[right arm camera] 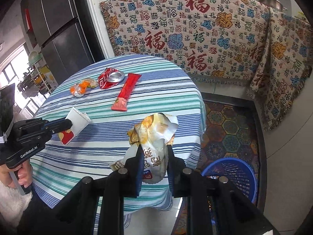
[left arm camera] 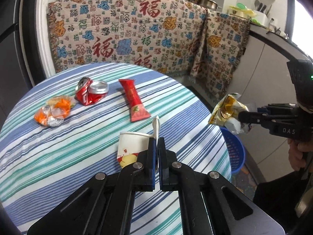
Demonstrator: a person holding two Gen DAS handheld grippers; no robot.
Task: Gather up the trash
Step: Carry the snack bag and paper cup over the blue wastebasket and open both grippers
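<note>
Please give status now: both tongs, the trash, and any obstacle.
Left tongs shut on paper cup. Right tongs shut on snack bag. Blue basket beside table; nothing blocks it.

Crushed red can (left arm camera: 91, 93), red wrapper (left arm camera: 135, 100) and orange wrapper (left arm camera: 52, 110) lie on striped table (left arm camera: 58, 156).

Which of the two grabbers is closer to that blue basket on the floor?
Right. The right gripper, holding a crumpled snack bag, is near the blue basket; the left gripper is over the table, gripping a paper cup.
</note>
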